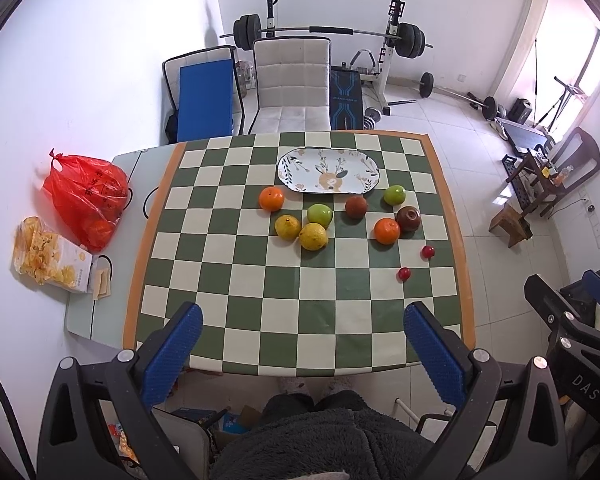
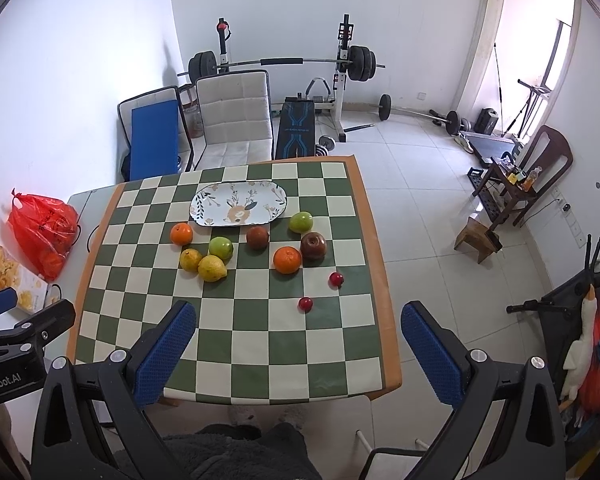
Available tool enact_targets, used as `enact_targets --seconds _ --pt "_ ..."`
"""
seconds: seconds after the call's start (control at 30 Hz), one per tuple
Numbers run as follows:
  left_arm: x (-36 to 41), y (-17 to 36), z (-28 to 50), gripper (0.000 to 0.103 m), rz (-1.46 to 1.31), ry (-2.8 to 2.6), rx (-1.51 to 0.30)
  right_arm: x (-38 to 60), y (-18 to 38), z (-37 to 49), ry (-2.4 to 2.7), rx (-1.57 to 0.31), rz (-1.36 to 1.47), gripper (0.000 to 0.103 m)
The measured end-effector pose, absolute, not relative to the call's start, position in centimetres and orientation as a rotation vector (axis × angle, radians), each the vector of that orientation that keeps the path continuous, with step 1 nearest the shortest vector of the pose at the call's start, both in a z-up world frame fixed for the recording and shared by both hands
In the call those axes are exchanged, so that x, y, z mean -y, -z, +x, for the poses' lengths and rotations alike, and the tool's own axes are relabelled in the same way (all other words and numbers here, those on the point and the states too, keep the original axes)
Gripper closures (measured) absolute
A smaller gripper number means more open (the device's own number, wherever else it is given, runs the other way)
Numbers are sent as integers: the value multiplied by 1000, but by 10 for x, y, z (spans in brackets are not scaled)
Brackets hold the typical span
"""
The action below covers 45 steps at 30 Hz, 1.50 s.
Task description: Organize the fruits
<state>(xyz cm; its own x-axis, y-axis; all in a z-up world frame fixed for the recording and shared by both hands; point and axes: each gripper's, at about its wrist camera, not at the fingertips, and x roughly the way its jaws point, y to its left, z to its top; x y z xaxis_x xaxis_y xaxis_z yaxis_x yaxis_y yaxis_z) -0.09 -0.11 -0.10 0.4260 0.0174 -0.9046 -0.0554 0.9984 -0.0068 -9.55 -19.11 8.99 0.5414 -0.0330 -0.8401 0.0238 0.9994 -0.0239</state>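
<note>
An oval patterned plate lies bare at the far side of the checkered table. In front of it are scattered fruits: two oranges, two lemons, two green apples, two dark red-brown fruits and two small red fruits. My left gripper hangs open above the near table edge, holding nothing. My right gripper is open too, high over the near right corner, well short of the fruit.
A red plastic bag and a snack box sit on the grey table part at left. A white chair stands behind the table, with a barbell rack beyond. A person's lap in dark fleece is at the near edge.
</note>
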Motion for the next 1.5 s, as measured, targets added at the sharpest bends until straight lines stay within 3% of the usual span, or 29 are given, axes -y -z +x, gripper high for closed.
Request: enact_targets --seconds 1.5 --pt "-9 -1 -2 0 -36 -44 -1115 185 -108 -71 34 -988 -9 0"
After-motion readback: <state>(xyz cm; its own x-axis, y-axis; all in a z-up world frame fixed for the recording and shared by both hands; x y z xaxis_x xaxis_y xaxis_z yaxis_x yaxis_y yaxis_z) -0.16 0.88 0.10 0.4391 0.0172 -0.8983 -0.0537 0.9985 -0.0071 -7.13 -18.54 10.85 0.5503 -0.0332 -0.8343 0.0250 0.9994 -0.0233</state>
